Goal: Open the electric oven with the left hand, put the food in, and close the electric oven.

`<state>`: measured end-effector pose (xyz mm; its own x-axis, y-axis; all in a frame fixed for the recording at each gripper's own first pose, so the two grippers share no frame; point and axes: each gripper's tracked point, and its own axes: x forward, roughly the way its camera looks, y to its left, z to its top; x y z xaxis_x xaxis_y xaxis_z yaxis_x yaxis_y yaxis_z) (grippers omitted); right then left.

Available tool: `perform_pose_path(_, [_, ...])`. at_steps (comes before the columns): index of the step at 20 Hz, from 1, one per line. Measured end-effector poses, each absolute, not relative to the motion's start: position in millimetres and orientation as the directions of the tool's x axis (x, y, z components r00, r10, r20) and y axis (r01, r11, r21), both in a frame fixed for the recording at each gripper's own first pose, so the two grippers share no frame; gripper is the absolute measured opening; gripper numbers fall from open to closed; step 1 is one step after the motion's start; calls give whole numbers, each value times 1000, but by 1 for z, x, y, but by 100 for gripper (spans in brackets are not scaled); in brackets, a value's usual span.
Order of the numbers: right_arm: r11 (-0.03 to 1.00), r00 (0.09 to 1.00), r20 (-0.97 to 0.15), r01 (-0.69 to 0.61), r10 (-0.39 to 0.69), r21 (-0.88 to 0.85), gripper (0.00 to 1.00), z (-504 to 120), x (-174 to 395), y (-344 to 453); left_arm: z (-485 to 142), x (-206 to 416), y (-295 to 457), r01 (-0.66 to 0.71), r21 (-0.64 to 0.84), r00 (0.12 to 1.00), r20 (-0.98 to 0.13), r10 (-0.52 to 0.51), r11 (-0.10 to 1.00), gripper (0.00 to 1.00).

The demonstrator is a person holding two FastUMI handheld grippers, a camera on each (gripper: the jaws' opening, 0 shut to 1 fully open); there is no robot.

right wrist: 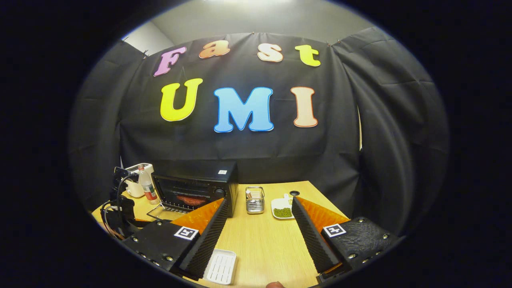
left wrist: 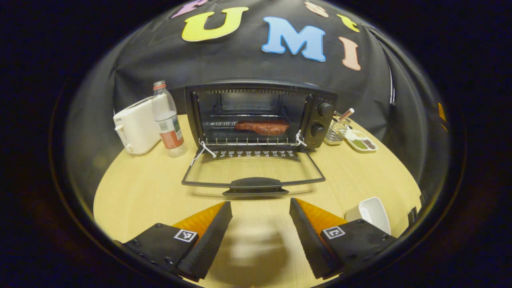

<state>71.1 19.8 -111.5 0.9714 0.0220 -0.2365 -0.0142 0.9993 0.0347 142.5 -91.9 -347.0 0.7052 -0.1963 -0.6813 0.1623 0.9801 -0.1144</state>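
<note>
One steak (left wrist: 262, 127) lies inside the open oven (left wrist: 260, 114).

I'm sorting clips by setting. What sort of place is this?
Likely a mock kitchen counter staged in a recording booth: a toaster oven with its door down and food on the rack, a white toaster and a water bottle share a wooden table, backed by black cloth.

A staged recording booth: black cloth wall (right wrist: 256, 152) draped behind a wooden table (left wrist: 360, 176) of kitchen props.
</note>
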Motion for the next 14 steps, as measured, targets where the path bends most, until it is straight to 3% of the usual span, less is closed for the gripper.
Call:
perform_pose_path(8, [1000, 968, -248, 26, -26, -4, 98, -109, 68, 3, -402, 155, -91, 133, -69, 600, -788, -135, 989, 98])
perform_pose_path(14, [998, 968, -247, 42, -51, -43, 98, -110, 67, -1, -403, 174, -92, 142, -25, 640, -761, -111, 990, 98])
